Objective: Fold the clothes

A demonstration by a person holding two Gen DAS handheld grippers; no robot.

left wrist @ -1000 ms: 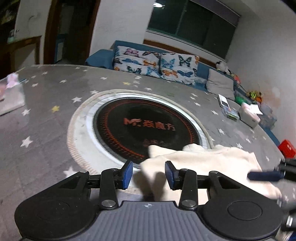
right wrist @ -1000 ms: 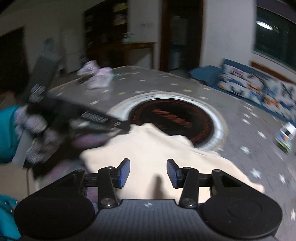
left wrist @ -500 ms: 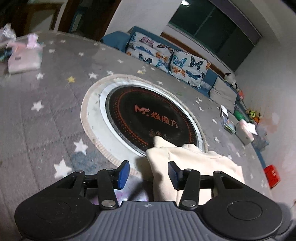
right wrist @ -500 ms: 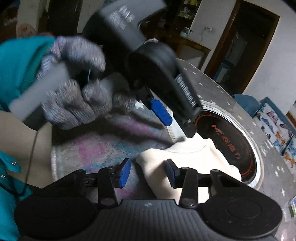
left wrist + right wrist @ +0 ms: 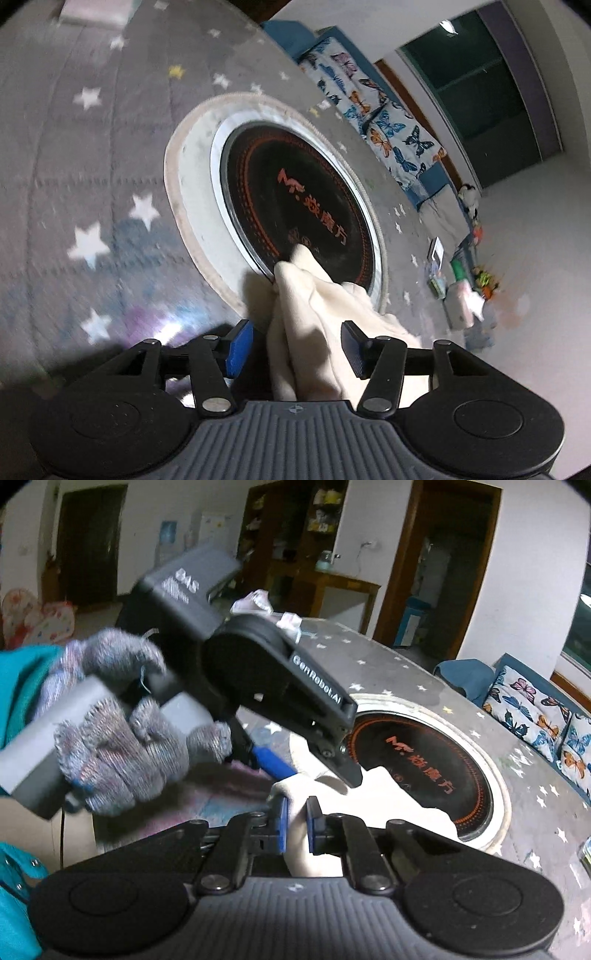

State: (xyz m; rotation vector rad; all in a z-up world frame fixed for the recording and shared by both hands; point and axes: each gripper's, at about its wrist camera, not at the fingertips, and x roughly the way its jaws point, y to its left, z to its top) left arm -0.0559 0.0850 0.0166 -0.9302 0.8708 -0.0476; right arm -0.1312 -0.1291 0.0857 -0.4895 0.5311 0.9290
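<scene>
On a star-patterned table (image 5: 88,155) with a round hob (image 5: 295,206), the right gripper (image 5: 296,825) is closing, now pinching the cream garment (image 5: 317,314) at frame bottom. The left gripper (image 5: 295,349), a second ago narrower, is opening, spread around the cloth's edge without pressing it. The fold's hold appears to pass to the right.

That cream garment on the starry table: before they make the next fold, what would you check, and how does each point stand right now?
1. Right gripper has hold of the cream garment: ok, its jaws are closing with a fold of cloth pinched between them.
2. Left gripper has hold: not ok, its jaws are opening and the pads stand clear of the cloth between them.
3. The two grippers keep apart: cannot tell, they sit very close in the right wrist view.
4. Garment lies flat: not ok, it is bunched and overlaps the round black cooktop.
5. Table around the garment is free: ok on the near side.
</scene>
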